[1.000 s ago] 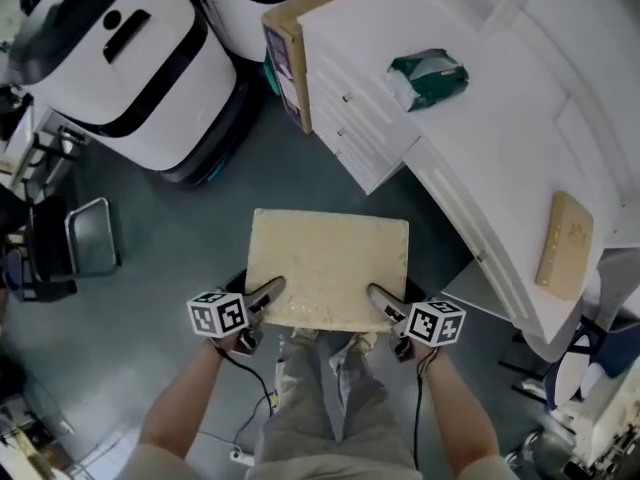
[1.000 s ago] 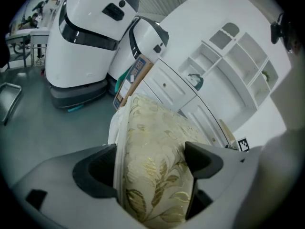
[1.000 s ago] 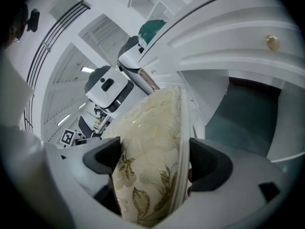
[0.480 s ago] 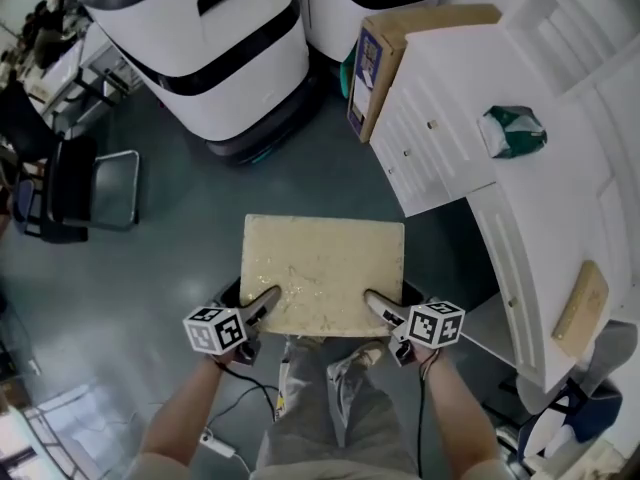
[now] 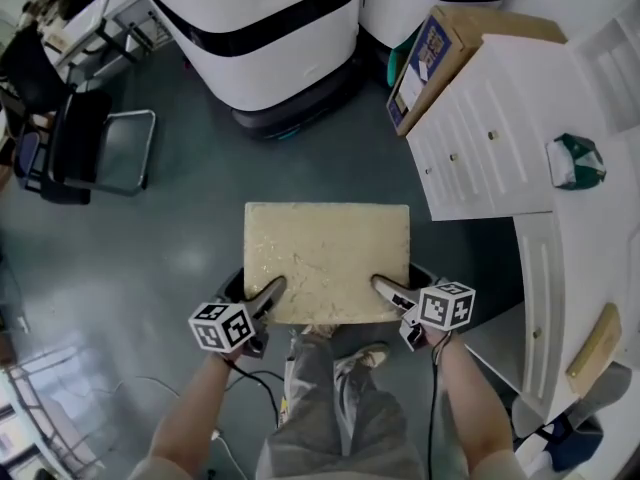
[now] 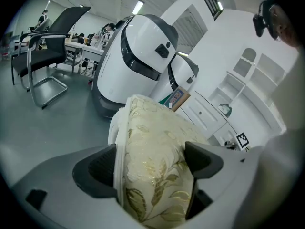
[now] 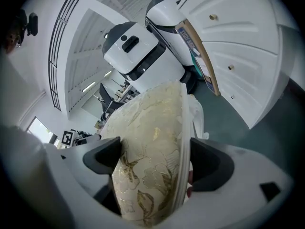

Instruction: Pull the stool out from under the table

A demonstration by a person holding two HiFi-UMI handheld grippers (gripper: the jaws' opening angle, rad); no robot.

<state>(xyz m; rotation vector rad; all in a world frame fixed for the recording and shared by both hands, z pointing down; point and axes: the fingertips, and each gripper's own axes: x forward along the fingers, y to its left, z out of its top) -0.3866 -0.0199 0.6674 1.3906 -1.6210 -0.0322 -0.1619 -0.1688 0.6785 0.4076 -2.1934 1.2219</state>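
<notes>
Underneath everything is a dark grey-green floor, and it takes up most of the head view. Along the top edge sit 2 big white machines with black bands round them. Over on the right there's a white table with a curved edge, and a white drawer unit with small knobs at its near end. Off to the left is a black chair on a bent metal frame.

Then the stool. It's out on open floor in the middle of the view, right in front of the person's legs. It's beside the drawer unit but clearly apart from it, with none of it under the table. The seat is a rectangular cream cushion with a gold leaf pattern, and the gripper views show a white frame along its edge. Can't tell whether its feet are on the floor or just off it.

A brown box with a printed blue face leans against the far end of the drawer unit.

Both grippers are on the near edge of the stool. The left gripper bites its near-left corner, and in its own view the jaws are clamped on the cushion, which fills the gap. The right gripper does the same at the near-right corner, with cushion and frame squeezed between the 2 jaws.

Smaller stuff on the table: a green-and-white bag and a wooden block near the edge.
</notes>
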